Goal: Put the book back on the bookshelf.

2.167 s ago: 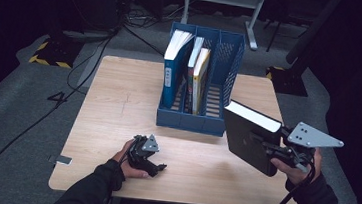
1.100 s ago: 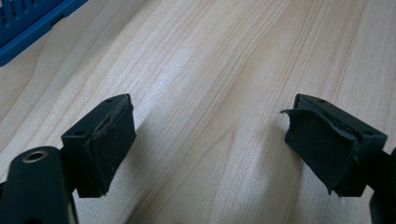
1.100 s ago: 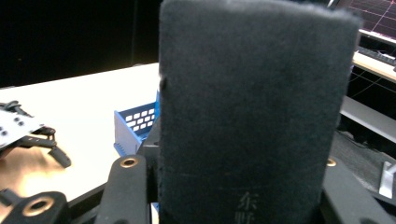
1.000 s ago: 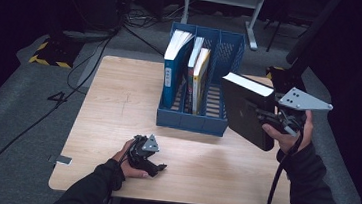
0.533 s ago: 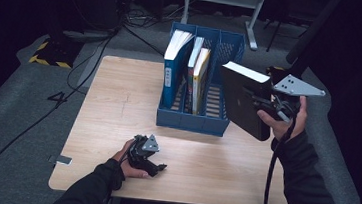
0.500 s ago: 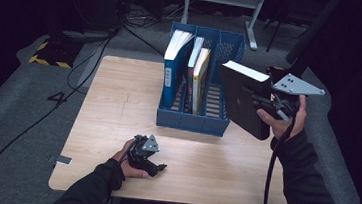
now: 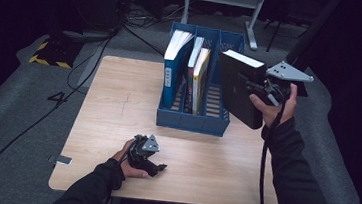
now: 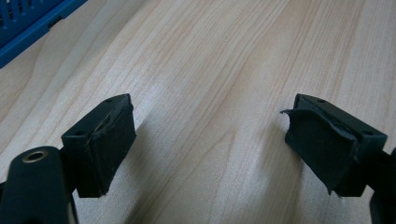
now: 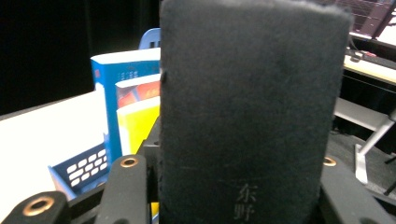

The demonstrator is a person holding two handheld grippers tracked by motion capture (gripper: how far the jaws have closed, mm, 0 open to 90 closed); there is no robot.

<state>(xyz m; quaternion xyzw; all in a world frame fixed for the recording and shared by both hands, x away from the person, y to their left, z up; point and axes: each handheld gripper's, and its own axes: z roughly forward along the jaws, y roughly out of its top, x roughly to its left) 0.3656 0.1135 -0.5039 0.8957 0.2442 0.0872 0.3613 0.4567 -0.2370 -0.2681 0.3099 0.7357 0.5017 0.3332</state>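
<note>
A pale wooden bench (image 7: 119,101) stands in a dark room with cables on the grey floor. Above its right edge, the right claw (image 7: 263,92) is clamped on a black book (image 7: 238,87), held in the air beside a blue file rack (image 7: 192,120) holding three upright books. The left claw (image 7: 146,154) rests on the bench near the front, its jaws apart around nothing.

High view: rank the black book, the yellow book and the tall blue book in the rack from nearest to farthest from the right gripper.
1. The black book, clamped in the right gripper beside the blue rack, at its right end.
2. The yellow book, standing in the rack's middle slot.
3. The tall blue book, standing in the leftmost slot.
</note>
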